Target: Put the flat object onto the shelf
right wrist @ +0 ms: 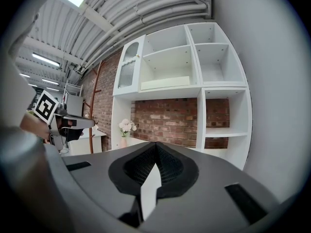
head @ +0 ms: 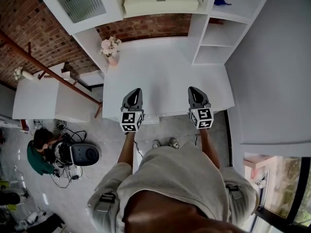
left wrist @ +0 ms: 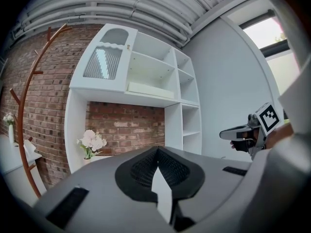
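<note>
Above the desk, left gripper and right gripper are held clenched, empty — flat object is seen on shelf already; placing judged done, only withdrawal needed.

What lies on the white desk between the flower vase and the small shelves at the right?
Nothing. In the head view, the desk between the flower vase and the small shelves is bare.

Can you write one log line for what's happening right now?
left tool: shut, empty | right tool: shut, empty | flat object: lying on shelf | flowers: on desk
</note>
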A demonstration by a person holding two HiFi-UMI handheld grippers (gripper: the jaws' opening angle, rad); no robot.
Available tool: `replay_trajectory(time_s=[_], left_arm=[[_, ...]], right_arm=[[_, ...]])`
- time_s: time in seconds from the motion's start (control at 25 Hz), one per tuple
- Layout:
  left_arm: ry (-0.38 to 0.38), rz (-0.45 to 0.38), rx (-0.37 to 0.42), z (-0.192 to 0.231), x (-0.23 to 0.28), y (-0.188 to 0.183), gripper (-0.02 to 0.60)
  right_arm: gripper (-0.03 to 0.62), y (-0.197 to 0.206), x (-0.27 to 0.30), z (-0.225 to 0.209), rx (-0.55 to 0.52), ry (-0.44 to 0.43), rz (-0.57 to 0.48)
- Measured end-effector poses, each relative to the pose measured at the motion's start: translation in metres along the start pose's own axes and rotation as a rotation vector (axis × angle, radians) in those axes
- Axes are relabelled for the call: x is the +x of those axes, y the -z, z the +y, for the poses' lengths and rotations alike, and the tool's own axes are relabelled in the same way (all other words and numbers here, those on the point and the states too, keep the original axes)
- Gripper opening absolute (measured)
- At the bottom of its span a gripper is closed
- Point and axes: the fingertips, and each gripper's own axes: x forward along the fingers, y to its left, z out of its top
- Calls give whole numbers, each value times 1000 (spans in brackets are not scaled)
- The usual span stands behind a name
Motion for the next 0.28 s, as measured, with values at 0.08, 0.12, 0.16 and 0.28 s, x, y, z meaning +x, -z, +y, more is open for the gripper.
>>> replay_trajectory(time_s=[0.08, 0.12, 0.16, 0.28], left_arm=[[5, 4, -1, -2, 1, 2, 15], [7, 6, -2, -2, 1, 3, 15], [8, 8, -2, -3, 1, 4, 15], [14, 13, -2, -3, 1, 6, 15]], right_arm=[[28, 0, 0, 0, 0, 2, 1], [28, 0, 0, 0, 0, 2, 2], [28, 0, 0, 1, 0, 2, 3], [28, -2, 1, 1, -1, 3, 4]])
